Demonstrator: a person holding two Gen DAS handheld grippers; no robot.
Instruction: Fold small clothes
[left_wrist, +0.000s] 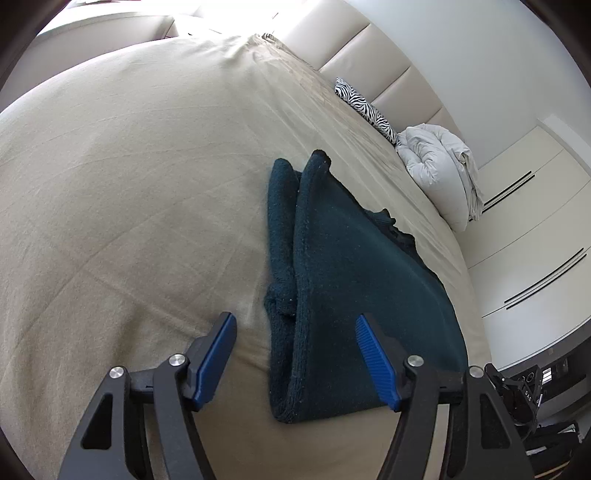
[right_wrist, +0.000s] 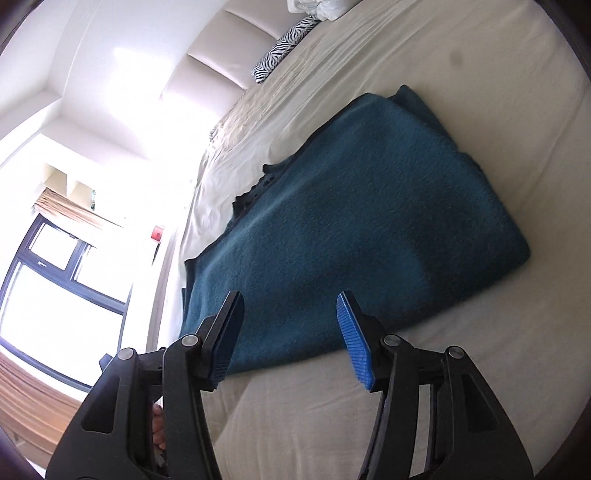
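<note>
A dark teal knitted garment (left_wrist: 351, 266) lies folded on the beige bed sheet (left_wrist: 129, 184), with a folded sleeve or edge along its left side. My left gripper (left_wrist: 295, 321) hovers open just above its near edge, blue pads apart, nothing pinched between them. In the right wrist view the same teal garment (right_wrist: 351, 221) stretches away across the sheet (right_wrist: 480, 350). My right gripper (right_wrist: 290, 299) stands open over the garment's near end, and its pads do not press the cloth.
A zebra-print cushion (left_wrist: 364, 107) and a bundled white duvet (left_wrist: 439, 166) lie by the padded headboard (left_wrist: 369, 62). White wardrobe doors (left_wrist: 535, 221) stand past the bed's right edge. A bright window (right_wrist: 55, 288) is on the other side.
</note>
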